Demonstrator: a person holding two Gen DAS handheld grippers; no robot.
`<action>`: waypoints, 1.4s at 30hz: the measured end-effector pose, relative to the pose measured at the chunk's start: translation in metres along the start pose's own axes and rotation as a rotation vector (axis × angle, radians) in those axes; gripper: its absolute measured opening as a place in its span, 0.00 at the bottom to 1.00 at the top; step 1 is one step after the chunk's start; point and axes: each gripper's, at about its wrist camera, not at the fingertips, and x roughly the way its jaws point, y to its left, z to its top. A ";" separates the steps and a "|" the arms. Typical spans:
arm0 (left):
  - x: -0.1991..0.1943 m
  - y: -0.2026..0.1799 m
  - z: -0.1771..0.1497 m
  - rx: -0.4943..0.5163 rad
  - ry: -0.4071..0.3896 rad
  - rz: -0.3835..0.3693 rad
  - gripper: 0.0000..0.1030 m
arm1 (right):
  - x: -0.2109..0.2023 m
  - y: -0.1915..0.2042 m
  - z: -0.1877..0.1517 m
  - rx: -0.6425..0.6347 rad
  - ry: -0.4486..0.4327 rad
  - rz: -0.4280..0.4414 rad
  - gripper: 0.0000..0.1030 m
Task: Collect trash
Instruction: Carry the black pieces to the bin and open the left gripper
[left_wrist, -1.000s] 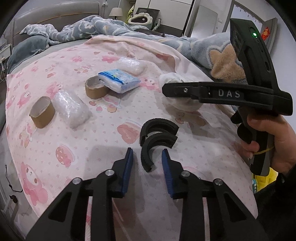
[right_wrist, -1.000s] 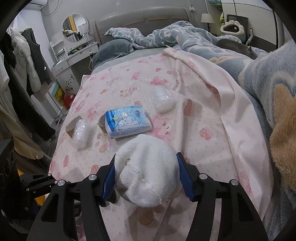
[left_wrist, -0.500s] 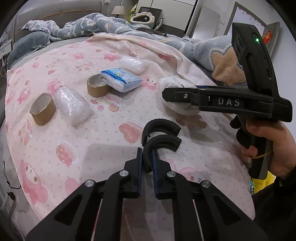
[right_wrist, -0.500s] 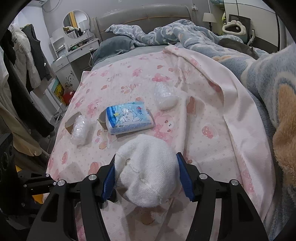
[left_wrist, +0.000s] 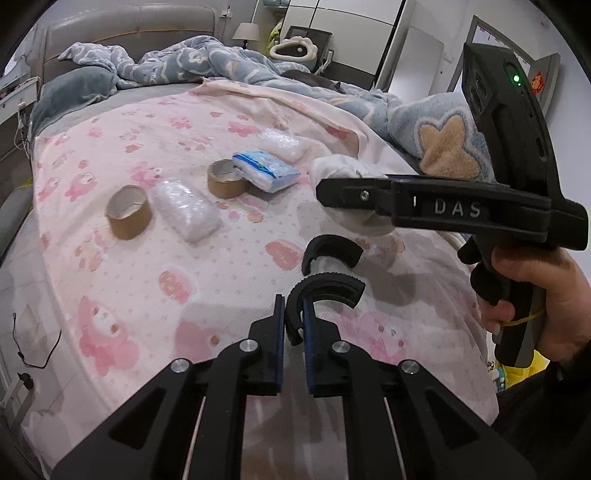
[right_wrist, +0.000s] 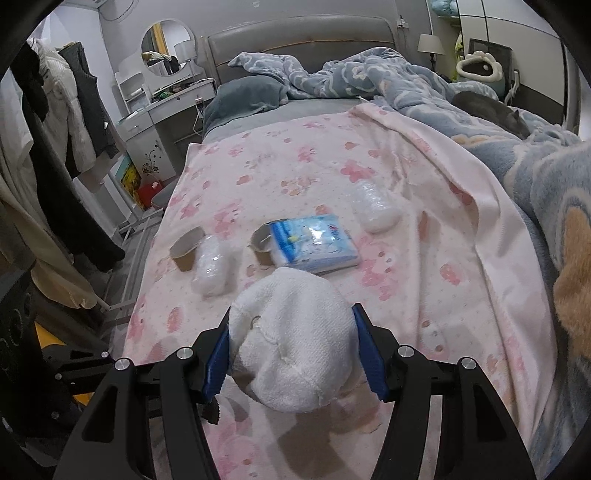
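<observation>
My left gripper (left_wrist: 293, 328) is shut on a black curved plastic half-ring (left_wrist: 320, 293) and holds it just above the pink sheet (left_wrist: 147, 266). A second black half-ring (left_wrist: 330, 249) lies on the sheet just beyond. My right gripper (right_wrist: 291, 354) is shut on a white wadded cloth (right_wrist: 291, 339) and holds it above the bed; it also shows in the left wrist view (left_wrist: 351, 192). Two cardboard tape cores (left_wrist: 128, 210) (left_wrist: 226, 179), two clear plastic wraps (left_wrist: 186, 210) (left_wrist: 282, 142) and a blue tissue pack (left_wrist: 266, 171) lie further back.
A blue-grey blanket (right_wrist: 369, 74) and a fluffy throw (left_wrist: 443, 144) cover the far and right side of the bed. A vanity desk (right_wrist: 162, 110) and hanging clothes (right_wrist: 55, 147) stand left of the bed. The bed edge drops to the floor at left.
My left gripper moved forward, closed on the near black half-ring and lifted it slightly. My right gripper rose a little, still holding the white cloth.
</observation>
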 end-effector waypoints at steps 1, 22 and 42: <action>-0.005 0.001 -0.002 0.000 -0.002 0.005 0.10 | -0.001 0.004 -0.002 0.000 -0.002 0.003 0.60; -0.084 0.065 -0.079 -0.095 0.022 0.197 0.10 | 0.008 0.118 -0.050 -0.097 0.024 0.066 0.60; -0.087 0.157 -0.154 -0.278 0.192 0.339 0.10 | 0.033 0.220 -0.058 -0.187 0.061 0.169 0.60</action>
